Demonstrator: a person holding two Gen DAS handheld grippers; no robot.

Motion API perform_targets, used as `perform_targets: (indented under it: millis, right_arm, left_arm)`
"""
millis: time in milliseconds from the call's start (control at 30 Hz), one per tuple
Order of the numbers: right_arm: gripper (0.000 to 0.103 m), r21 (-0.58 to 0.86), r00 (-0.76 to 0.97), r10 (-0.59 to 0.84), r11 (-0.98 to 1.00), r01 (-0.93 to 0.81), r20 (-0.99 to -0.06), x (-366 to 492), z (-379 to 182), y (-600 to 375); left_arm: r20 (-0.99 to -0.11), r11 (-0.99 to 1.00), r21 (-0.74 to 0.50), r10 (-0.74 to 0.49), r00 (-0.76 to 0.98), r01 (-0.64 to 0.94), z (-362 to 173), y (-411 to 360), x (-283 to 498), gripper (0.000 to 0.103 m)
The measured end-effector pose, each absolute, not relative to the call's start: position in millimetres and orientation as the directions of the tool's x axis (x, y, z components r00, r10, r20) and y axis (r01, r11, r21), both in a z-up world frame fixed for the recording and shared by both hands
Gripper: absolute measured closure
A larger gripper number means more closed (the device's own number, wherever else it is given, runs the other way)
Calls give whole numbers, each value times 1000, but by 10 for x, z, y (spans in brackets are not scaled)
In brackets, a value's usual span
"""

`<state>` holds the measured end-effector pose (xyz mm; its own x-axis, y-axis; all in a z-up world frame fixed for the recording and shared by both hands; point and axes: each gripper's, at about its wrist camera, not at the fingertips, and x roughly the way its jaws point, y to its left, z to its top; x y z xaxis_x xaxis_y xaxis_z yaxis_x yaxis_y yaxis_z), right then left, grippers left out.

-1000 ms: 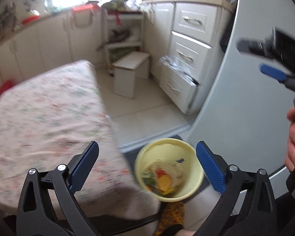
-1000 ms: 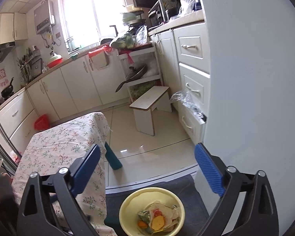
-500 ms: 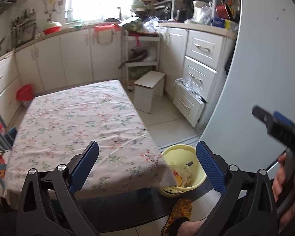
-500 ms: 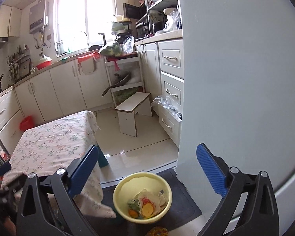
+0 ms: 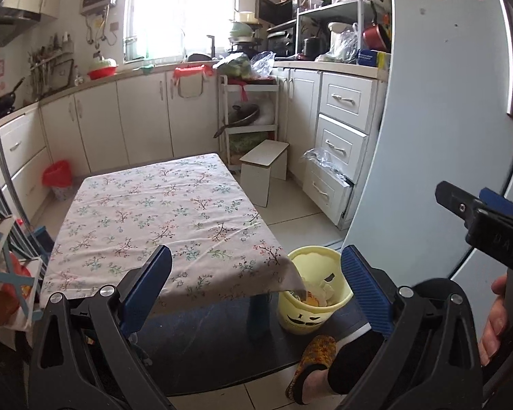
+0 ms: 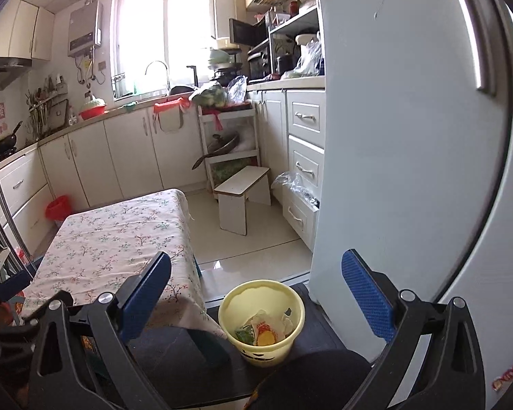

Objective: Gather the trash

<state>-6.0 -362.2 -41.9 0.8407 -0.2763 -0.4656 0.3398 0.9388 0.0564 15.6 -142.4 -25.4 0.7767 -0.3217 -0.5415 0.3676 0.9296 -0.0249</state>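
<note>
A yellow bin (image 6: 261,321) stands on a dark floor mat by the table's near right corner, holding wrappers and food scraps (image 6: 263,333). In the left wrist view the yellow bin (image 5: 313,302) is partly covered by the tablecloth's corner. My left gripper (image 5: 256,288) is open and empty, raised above the table's near edge. My right gripper (image 6: 256,295) is open and empty too, high above the bin. The right gripper's body shows at the right edge of the left wrist view, held by a hand (image 5: 496,321).
A low table with a floral cloth (image 5: 160,215) fills the left-centre. A white fridge (image 6: 410,171) stands close on the right. A small white stool (image 6: 242,194), drawers with a plastic bag, a shelf cart and a red bin (image 5: 58,182) lie beyond. A slippered foot (image 5: 313,364) rests on the mat.
Both grippers have risen and pulled back from above the bin; the left view swung from the bin up to the whole table. Both stayed open and empty.
</note>
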Motion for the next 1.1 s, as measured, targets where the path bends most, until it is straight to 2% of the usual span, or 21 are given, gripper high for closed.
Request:
perform_targets:
  millis: [167,433,1100]
  right_arm:
    - [7,19,848,-279,947,321,-450,-163,-346,-3443]
    - [7,17,862,-270,952,307,-428,-285,-266,-3317]
    - [7,13,866,-272,952,306,-420,-399,-240,-3228]
  left_arm:
    - [-533,930,-57,-335,777,363,-182,-1326,5,8]
    - [-504,938,-41,-317,804,344,-39,-1225,-159,8]
    - [-514,938,-25,-308,800,345,41,-1262,-266,8]
